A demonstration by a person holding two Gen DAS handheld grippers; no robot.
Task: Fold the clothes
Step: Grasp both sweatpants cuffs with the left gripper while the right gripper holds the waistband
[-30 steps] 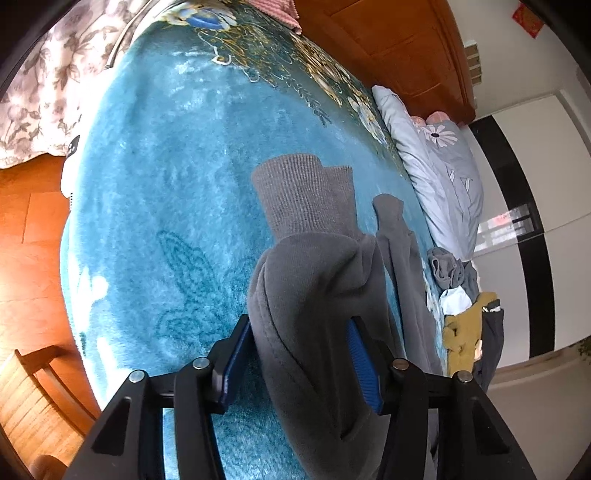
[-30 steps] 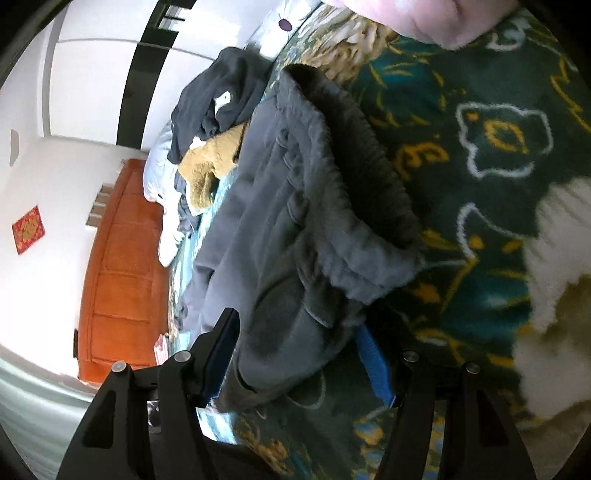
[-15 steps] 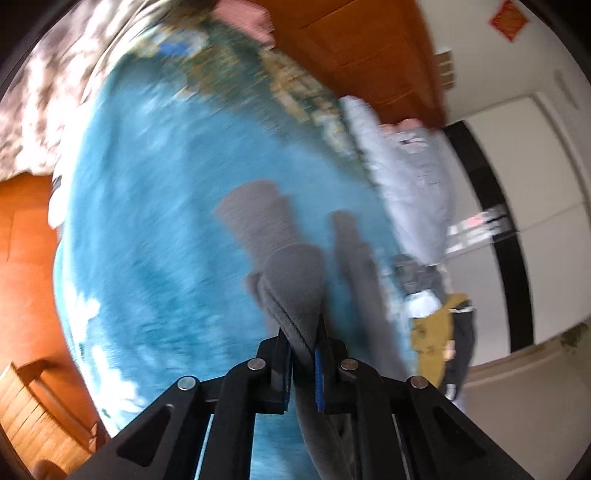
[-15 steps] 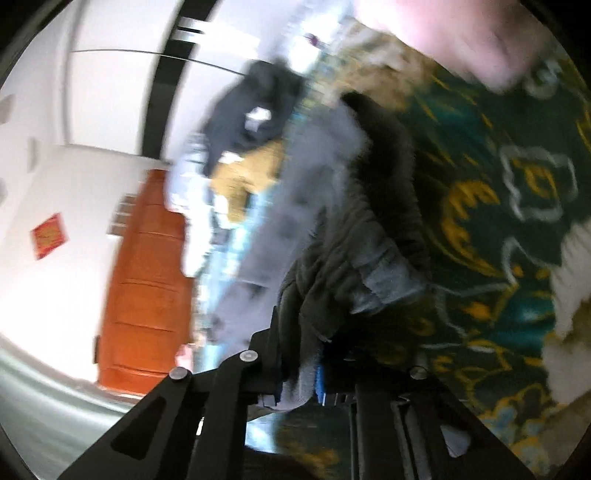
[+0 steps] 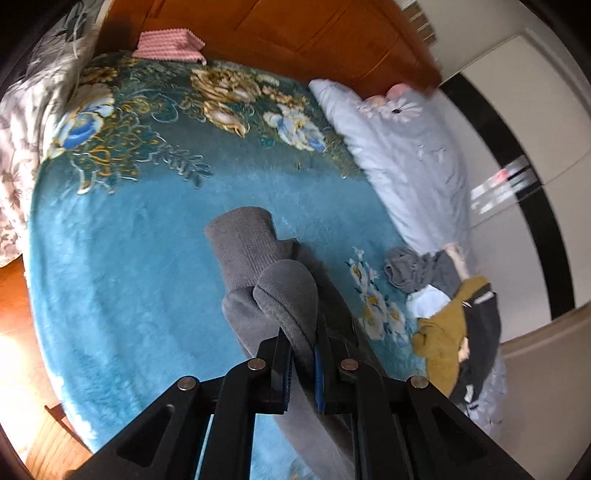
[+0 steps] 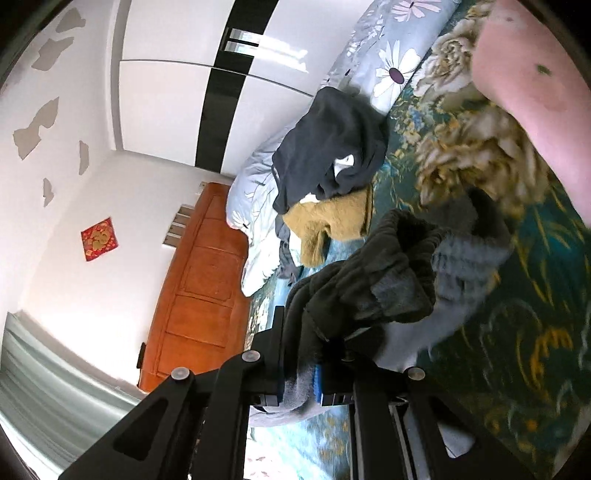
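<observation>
I've got both grippers clamped on the grey fleece sweatpants, which lie on the teal plush floral blanket covering the bed. Left gripper: blue pads pinched tight on a bunched fold of a leg end, with the ribbed cuff flopped out ahead at 11 o'clock from the jaws. Right gripper: jaws together on the elasticated waistband end; the dark band bulges up and over at 1 o'clock, w/ paler fleece lining showing below it.

Step in hand, as I read it: the lift, cuff end in one hand, waist end in the other, cloth coming off the blanket before being carried over for a lengthwise or end-to-end fold. Not folded yet, so the task is early on this garment.

Next move, my judgement: keep both grips closed, bring the two ends toward each other, let the middle sag clear, then lay it flat on bare blanket. Needs even tension, since the fleece is thick and bunched in the jaws and could slip or twist.

Other bits: heap of dark and mustard clothes at 3 o'clock in left view, well apart from the pants, beside a pale blue daisy-print quilt. Pink folded cloth at 12 o'clock by the orange wooden headboard.
</observation>
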